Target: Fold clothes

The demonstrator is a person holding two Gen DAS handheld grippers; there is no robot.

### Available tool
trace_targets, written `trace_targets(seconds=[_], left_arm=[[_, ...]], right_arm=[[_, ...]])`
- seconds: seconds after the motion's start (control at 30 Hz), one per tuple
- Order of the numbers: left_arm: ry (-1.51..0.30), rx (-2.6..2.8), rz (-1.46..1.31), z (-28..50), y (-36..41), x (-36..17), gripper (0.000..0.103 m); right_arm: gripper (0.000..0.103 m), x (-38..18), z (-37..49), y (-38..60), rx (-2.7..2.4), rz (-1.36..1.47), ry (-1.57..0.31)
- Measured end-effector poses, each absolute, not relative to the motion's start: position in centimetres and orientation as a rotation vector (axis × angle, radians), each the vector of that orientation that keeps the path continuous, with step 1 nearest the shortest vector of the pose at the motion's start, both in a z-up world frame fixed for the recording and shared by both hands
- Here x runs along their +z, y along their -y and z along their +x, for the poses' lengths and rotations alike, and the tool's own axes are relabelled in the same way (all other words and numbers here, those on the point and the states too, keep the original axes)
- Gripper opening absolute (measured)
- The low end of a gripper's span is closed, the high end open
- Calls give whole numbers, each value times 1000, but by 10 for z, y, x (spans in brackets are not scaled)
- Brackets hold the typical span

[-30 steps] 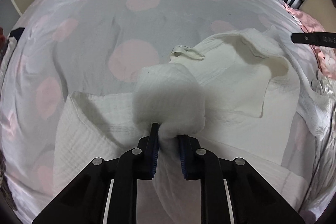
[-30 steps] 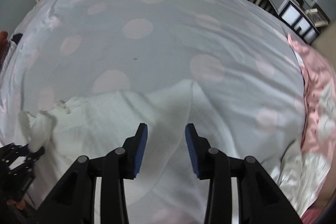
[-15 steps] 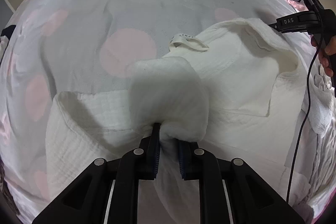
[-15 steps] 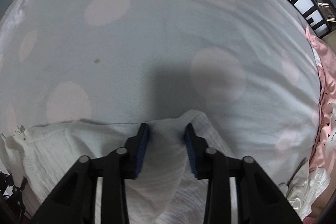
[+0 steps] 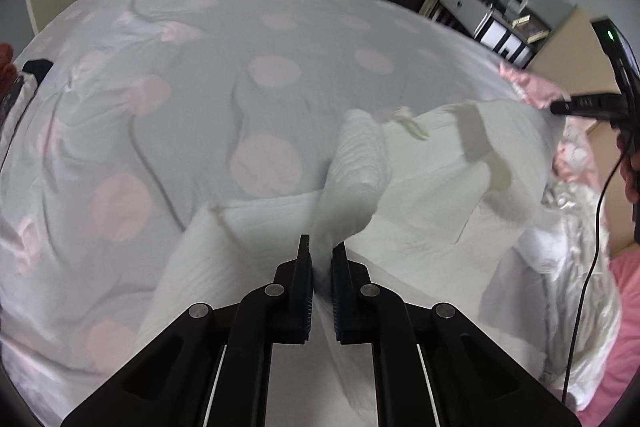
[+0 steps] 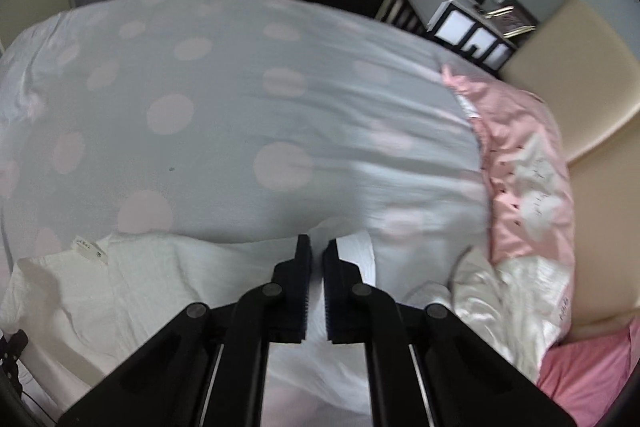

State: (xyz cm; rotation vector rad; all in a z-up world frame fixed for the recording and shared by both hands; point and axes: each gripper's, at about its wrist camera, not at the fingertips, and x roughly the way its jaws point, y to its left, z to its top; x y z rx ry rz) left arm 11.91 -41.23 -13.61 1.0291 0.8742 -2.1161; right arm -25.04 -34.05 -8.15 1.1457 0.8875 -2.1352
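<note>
Both tongs now pinch the white garment point(image 5: 424, 211) on the bed point(image 5: 200, 115) – the right tongs point(image 6: 316, 247) just closed (left tongs point(image 5: 321, 251) tightened too) – so lifting to fold looks next.

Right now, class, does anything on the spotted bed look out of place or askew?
Yes. The white crinkled cotton garment lies bunched, not flat, one fold standing up. Both the left gripper and right gripper pinch its cloth. A pink and white satin heap lies crumpled at the bed's edge.
</note>
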Motion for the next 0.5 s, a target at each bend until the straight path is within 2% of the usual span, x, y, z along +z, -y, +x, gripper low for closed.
trace_targets(seconds=[0.17, 0.5], left_arm=[[-895, -2161, 896, 145, 394, -101, 8], [-622, -2295, 592, 182, 366, 76, 8]], right_arm=[[5, -9, -209, 291, -2237, 1029, -838], [5, 142, -135, 192, -2374, 735, -598]])
